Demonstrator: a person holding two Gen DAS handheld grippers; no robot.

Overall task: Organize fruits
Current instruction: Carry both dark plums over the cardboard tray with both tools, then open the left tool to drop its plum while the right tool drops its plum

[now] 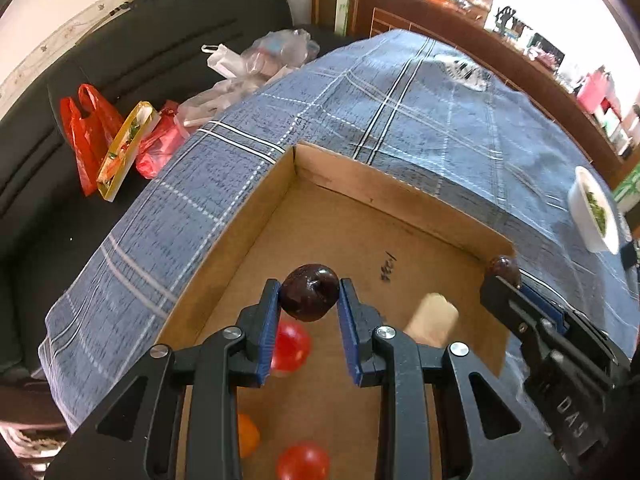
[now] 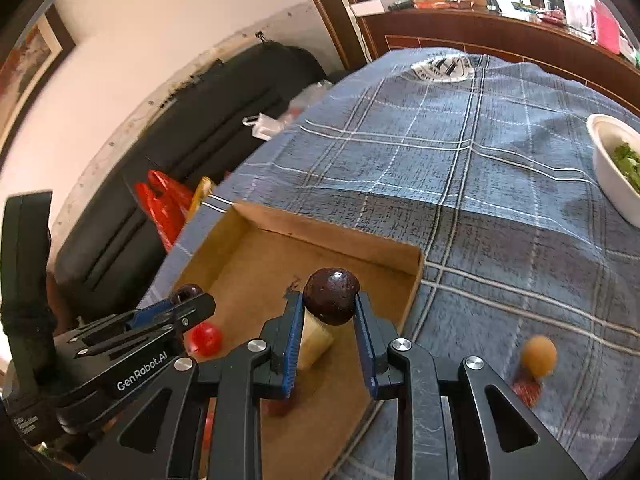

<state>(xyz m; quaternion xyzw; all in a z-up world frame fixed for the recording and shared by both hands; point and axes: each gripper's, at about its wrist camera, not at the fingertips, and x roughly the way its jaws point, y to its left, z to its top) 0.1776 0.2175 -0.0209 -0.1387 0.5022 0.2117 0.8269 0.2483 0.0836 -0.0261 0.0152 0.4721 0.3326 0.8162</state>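
My left gripper [image 1: 308, 300] is shut on a dark maroon round fruit [image 1: 308, 292], held above the open cardboard box [image 1: 360, 184]. My right gripper [image 2: 330, 312] is shut on a second dark round fruit [image 2: 331, 296] over the box's right part. Each gripper also shows at the edge of the other's view. On the box floor lie two red fruits [image 1: 290, 346] [image 1: 304, 460], an orange fruit [image 1: 247, 434] and a pale yellow piece [image 1: 432, 320]. Another orange fruit [image 2: 539, 356] sits outside the box on the blue checked tablecloth [image 2: 480, 184], with something red [image 2: 526, 390] just below it.
A white bowl of greens [image 2: 616, 168] stands at the table's right edge. A patterned plate [image 2: 442, 66] lies at the far end. Left of the table is a black sofa [image 1: 160, 40] with red plastic bags [image 1: 90, 128] and clear bags [image 1: 276, 52]. A wooden sideboard runs behind.
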